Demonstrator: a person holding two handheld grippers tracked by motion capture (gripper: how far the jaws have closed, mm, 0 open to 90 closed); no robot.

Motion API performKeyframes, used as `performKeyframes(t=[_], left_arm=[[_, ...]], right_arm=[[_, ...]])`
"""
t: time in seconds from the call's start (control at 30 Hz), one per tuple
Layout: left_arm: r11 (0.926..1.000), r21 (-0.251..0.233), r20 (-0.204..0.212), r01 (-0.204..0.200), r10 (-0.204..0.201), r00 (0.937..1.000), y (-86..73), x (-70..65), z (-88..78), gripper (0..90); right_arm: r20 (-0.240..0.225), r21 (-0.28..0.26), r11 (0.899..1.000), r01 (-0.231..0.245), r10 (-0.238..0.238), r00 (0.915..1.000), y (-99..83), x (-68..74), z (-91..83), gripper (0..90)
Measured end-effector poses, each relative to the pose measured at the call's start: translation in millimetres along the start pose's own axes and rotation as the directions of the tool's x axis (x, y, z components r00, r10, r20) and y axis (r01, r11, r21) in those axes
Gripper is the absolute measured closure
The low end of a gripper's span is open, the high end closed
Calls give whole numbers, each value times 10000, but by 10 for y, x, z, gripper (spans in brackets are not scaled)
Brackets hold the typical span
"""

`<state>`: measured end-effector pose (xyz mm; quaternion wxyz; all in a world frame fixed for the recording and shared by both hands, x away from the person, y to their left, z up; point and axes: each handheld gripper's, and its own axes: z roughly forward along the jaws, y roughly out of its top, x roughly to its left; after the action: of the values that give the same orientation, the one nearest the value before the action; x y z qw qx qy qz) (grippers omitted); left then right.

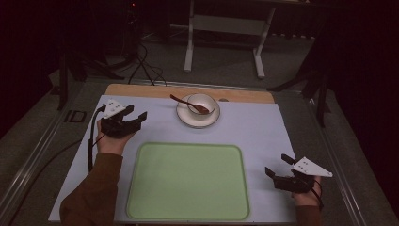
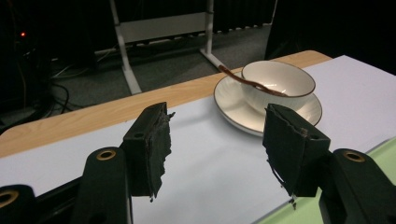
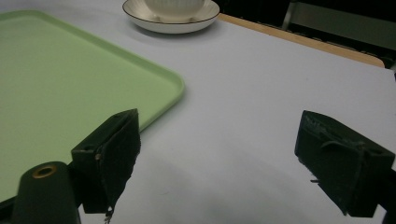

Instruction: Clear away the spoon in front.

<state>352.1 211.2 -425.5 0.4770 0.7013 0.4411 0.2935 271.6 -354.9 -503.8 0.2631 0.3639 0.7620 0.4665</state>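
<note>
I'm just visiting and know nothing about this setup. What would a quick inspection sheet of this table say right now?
Surface: pale sheet over a wooden table.
Job's things: green tray, nothing on it; bowl on saucer, brown spoon resting in the bowl.
Clutter: nothing seen.
Tongs: left tongs open, aimed toward the bowl; right tongs open, beside the tray.
Cables: black cable trails from the left tongs; more on the floor.
Surroundings: dark room, white frame legs behind.

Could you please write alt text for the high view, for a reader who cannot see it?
A person's two hand-held tongs, the left tongs and right tongs, hover open on either side of an empty green tray on a white mat. Beyond the tray, a white bowl holding a brown spoon sits on a saucer.
</note>
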Motion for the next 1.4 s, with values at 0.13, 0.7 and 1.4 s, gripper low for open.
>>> performKeyframes(t=[0.13, 0.7, 1.4], left_arm=[[9999, 95, 119, -132, 131, 9998, 28, -44, 135, 409], [9999, 160, 339, 48, -54, 9994, 222, -77, 507, 394], [9993, 284, 635, -241, 223, 9977, 435, -176, 880, 389]], right_arm=[[-10, 7, 10000, 57, -57, 10000, 0, 4, 3, 141], [-26, -34, 10000, 55, -56, 10000, 2, 2, 2, 142], [-69, -91, 9999, 65, -66, 10000, 5, -4, -4, 142]])
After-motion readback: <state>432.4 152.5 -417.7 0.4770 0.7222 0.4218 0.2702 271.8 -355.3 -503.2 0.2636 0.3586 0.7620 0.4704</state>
